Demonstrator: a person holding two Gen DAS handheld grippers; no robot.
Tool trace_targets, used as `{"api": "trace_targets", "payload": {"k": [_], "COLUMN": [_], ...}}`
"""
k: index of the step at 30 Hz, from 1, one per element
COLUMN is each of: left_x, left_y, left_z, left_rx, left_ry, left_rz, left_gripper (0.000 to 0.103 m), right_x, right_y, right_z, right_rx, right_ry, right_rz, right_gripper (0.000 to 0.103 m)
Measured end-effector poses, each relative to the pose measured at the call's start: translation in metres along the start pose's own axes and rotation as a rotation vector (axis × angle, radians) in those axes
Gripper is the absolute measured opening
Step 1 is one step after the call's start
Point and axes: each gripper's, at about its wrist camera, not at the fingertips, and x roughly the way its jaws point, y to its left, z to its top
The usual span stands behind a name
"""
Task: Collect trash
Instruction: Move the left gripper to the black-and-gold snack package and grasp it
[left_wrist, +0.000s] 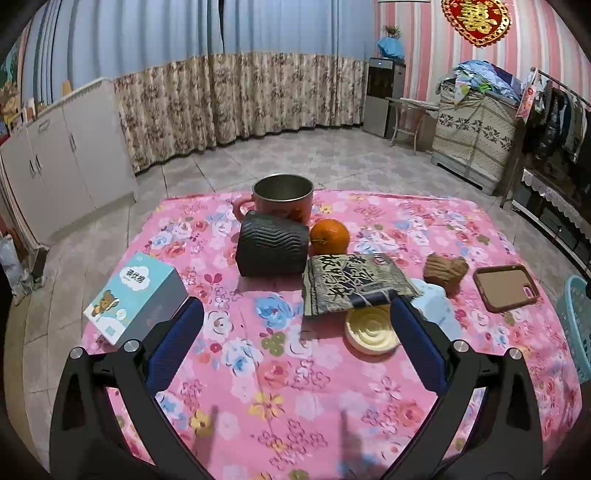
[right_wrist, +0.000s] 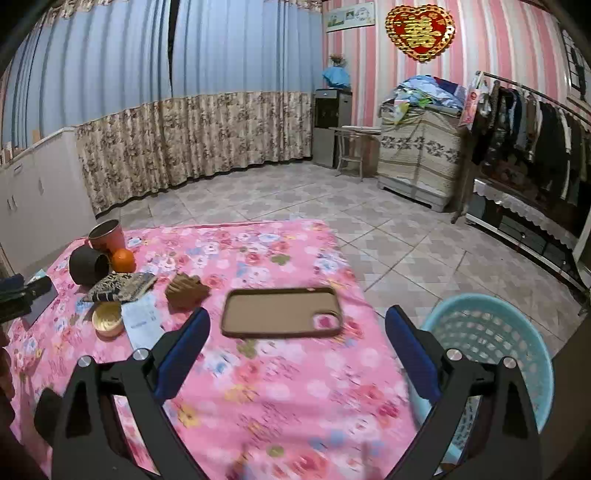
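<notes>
On the pink floral tablecloth (left_wrist: 280, 387) lie a dark printed snack wrapper (left_wrist: 354, 282), a round yellow lid (left_wrist: 371, 330), a white paper slip (left_wrist: 434, 302) and a crumpled brown paper ball (left_wrist: 445, 271). My left gripper (left_wrist: 295, 317) is open and empty, just short of the wrapper and lid. My right gripper (right_wrist: 297, 326) is open and empty, near the brown phone case (right_wrist: 282, 312). The wrapper (right_wrist: 118, 286), lid (right_wrist: 107, 319), slip (right_wrist: 142, 325) and brown ball (right_wrist: 184, 291) show at the left of the right wrist view. A light blue basket (right_wrist: 491, 339) stands beside the table's right edge.
A pink mug (left_wrist: 282, 197), a black ribbed cup on its side (left_wrist: 271, 245), an orange (left_wrist: 329, 236) and a tissue box (left_wrist: 135, 297) sit on the table. The phone case (left_wrist: 506, 288) lies at the right. The basket (left_wrist: 578, 321) is off the right edge.
</notes>
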Motion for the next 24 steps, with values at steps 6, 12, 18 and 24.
{"api": "trace_targets", "payload": {"k": [6, 12, 18, 24], "left_x": [0.033, 0.069, 0.103, 0.116], "left_y": [-0.009, -0.017, -0.015, -0.02], "left_z": [0.007, 0.006, 0.003, 0.0], "left_rx": [0.0, 0.002, -0.043, -0.049], "left_ry": [0.042, 0.104, 0.189, 0.241], "left_rz": [-0.027, -0.017, -0.063, -0.129], "left_gripper": [0.097, 0.097, 0.088, 0.062], "right_x": [0.035, 0.066, 0.09, 0.099], "right_y": [0.023, 0.034, 0.021, 0.019], "right_z": [0.02, 0.008, 0.0, -0.004], "right_rx": [0.015, -0.02, 0.011, 0.026], "right_ry": [0.029, 0.069, 0.135, 0.156], "right_rz": [0.03, 0.035, 0.033, 0.04], "right_gripper": [0.094, 0.094, 0.094, 0.094]}}
